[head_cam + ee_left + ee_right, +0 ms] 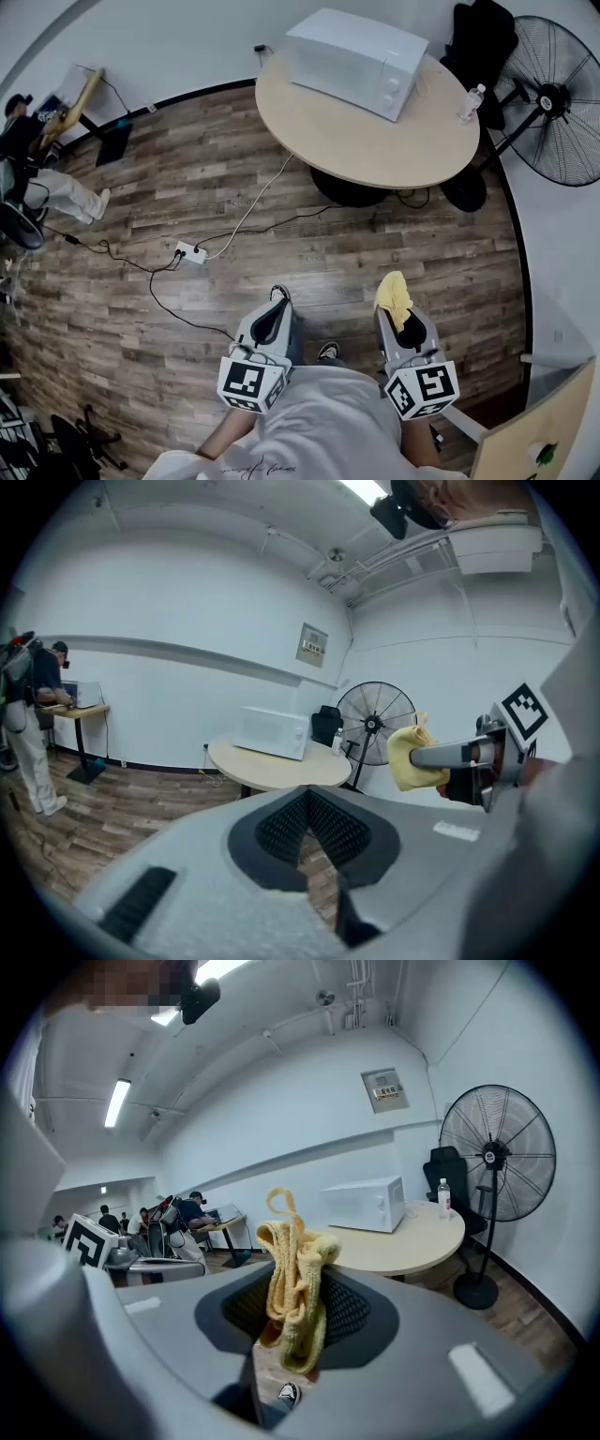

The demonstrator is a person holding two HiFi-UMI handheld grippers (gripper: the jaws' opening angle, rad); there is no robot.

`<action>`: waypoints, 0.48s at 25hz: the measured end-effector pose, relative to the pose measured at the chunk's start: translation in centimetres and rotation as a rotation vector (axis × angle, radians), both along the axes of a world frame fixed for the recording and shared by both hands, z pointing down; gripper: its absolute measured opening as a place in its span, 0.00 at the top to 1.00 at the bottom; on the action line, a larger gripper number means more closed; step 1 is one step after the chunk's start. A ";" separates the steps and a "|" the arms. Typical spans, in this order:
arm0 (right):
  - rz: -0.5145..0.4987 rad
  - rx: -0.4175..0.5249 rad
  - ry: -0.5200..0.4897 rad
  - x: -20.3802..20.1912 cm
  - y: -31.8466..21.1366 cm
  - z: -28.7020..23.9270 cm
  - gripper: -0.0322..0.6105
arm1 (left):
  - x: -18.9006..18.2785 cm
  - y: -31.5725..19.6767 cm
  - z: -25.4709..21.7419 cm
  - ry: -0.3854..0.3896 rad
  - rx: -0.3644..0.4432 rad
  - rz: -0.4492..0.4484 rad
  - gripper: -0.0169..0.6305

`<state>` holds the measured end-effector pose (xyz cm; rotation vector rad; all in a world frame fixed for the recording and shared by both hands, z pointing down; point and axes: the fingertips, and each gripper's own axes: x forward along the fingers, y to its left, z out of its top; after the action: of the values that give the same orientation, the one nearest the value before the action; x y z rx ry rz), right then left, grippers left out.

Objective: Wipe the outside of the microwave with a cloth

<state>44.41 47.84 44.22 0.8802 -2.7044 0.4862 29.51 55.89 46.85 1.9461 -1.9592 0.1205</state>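
Right gripper view: right gripper (292,1333) jaws clamp a bunched yellow knitted cloth (298,1269); left gripper (307,841) jaws closed, empty. Approach step: next, reach the distant white boxy microwave (356,61), head view's upper centre.

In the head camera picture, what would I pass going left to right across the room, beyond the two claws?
Person at a desk → power strip → microwave → water bottle → standing fan.
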 end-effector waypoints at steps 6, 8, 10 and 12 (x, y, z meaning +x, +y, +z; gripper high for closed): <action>-0.018 0.013 0.031 -6.5 -2.9 -0.6 0.74 | -5.4 -4.2 -0.5 0.012 0.001 0.048 0.97; -0.024 0.019 0.047 -8.7 -3.7 -1.0 0.74 | -7.3 -5.6 -0.8 0.021 0.004 0.068 0.97; -0.017 0.017 0.046 -11.1 -4.4 -1.4 0.74 | -9.6 -6.8 -1.4 0.018 0.006 0.093 0.97; 0.003 0.011 0.034 -13.4 -5.2 -1.8 0.74 | -11.9 -7.8 -2.0 0.012 0.008 0.114 0.97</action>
<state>31.01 42.61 42.43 0.8873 -2.6775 0.4535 17.59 48.08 44.85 2.0585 -1.8440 0.1308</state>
